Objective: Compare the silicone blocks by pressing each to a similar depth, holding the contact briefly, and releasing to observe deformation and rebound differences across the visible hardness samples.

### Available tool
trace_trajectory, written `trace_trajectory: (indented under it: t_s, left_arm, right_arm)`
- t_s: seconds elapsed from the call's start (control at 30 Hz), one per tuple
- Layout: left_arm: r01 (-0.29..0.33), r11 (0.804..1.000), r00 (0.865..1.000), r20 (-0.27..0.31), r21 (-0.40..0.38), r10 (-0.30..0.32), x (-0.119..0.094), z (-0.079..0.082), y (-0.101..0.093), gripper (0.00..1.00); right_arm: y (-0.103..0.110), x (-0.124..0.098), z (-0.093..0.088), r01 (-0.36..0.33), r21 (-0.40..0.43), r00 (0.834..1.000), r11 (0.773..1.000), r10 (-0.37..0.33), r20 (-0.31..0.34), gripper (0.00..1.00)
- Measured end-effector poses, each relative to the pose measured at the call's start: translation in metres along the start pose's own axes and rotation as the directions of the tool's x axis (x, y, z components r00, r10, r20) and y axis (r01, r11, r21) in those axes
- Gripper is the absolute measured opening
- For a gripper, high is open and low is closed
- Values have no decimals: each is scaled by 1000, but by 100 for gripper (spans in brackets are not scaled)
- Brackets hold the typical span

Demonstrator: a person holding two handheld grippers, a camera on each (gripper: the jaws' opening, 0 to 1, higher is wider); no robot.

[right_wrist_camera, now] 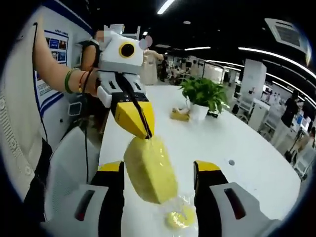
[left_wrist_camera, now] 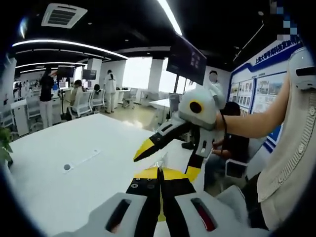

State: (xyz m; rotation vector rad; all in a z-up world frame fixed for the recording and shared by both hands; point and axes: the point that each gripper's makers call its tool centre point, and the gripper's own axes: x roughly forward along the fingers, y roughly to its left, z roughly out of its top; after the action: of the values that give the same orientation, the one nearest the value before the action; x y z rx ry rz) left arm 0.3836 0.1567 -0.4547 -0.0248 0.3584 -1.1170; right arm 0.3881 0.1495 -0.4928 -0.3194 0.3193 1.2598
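A pale yellow silicone block (right_wrist_camera: 150, 170) in clear film hangs above the white table (right_wrist_camera: 247, 148). My left gripper (right_wrist_camera: 146, 132) enters the right gripper view from the upper left and is shut on the block's top edge. My right gripper (right_wrist_camera: 159, 168) is open, one jaw on each side of the block, the left jaw very close to it. In the left gripper view my left gripper (left_wrist_camera: 159, 172) has its jaws pressed together on a thin clear edge. The open right gripper (left_wrist_camera: 167, 164) reaches in from the right around them.
A smaller yellow piece (right_wrist_camera: 178, 217) in clear wrap lies on the table below the block. Another yellow block (right_wrist_camera: 180, 114) sits beside a potted plant (right_wrist_camera: 205, 94) further along. A person's arm (left_wrist_camera: 252, 123) holds the right gripper. Office chairs and people stand beyond the table (left_wrist_camera: 74, 163).
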Motion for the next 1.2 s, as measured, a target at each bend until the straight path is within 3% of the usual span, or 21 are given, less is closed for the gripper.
trace_trajectory:
  t_s: [0.2, 0.27, 0.37, 0.5, 0.6, 0.87, 1.0, 1.1, 1.2]
  left_arm:
    - [-31, 999, 999, -15, -33, 31, -1, -9, 11, 0]
    - [-37, 999, 999, -22, -39, 36, 0, -12, 15, 0]
    - [-53, 997, 998, -33, -61, 51, 1, -21, 23, 0]
    - [-77, 993, 996, -54, -92, 72, 4, -37, 32, 0]
    - [-99, 989, 992, -85, -111, 90, 5, -55, 40, 0]
    - [-133, 973, 982, -161, -188, 103, -1, -104, 57, 0]
    - [-137, 964, 980, -175, -226, 98, -6, -118, 65, 0]
    - [-137, 955, 981, -172, -261, 94, -8, -125, 71, 0]
    - [-144, 943, 980, -173, -299, 94, -10, -133, 79, 0]
  right_arm:
    - [-7, -13, -12, 123, 51, 992, 991, -124, 17, 66]
    - [-10, -19, -9, 164, 74, 984, 984, -169, 60, 67]
    - [-15, -39, 1, 238, 139, 955, 961, -258, 147, 69]
    - [-21, -64, 3, 317, 244, 905, 917, -369, 212, 84]
    - [-23, -76, -11, 376, 255, 884, 891, -428, 189, 84]
    - [2, -94, -37, 418, 332, 864, 845, -483, 140, 86]
    - [8, -103, -42, 439, 360, 851, 824, -510, 129, 86]
    - [12, -108, -50, 455, 431, 820, 779, -555, 140, 85]
    - [17, -107, -65, 462, 479, 815, 747, -571, 104, 85]
